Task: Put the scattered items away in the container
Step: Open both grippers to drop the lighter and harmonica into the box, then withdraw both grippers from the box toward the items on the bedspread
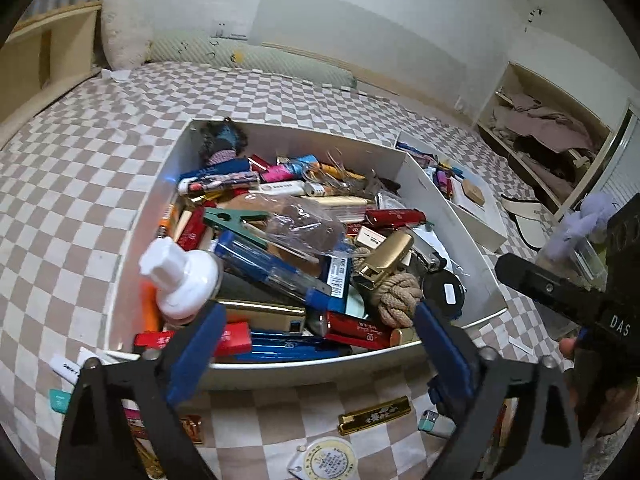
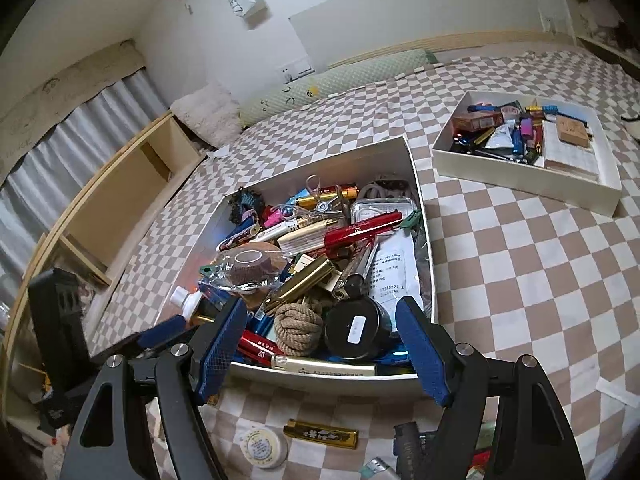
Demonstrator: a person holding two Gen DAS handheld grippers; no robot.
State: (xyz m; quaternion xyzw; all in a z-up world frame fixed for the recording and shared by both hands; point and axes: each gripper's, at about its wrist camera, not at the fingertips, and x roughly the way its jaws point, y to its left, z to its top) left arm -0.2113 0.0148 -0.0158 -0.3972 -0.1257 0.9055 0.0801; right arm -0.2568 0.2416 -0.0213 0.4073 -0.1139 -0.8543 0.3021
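Soft, even indoor light, faint shadows; my view bows hard at the black fisheye corners, edges slightly smeared.

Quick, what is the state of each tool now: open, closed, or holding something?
Left tool: open, holding nothing; the white-capped bottle lies in the box beside its finger.
Right tool: open, empty, above the near edge of the box.

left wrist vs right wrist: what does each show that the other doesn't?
Left wrist only: open cupboard with crumpled clothes, and the right gripper from the side.
Right wrist only: curtain, and the second box's contents seen fully.
Both: big white box piled with clutter, rope knot, gold bar on the checkered cover, each view's own fingers open and empty.
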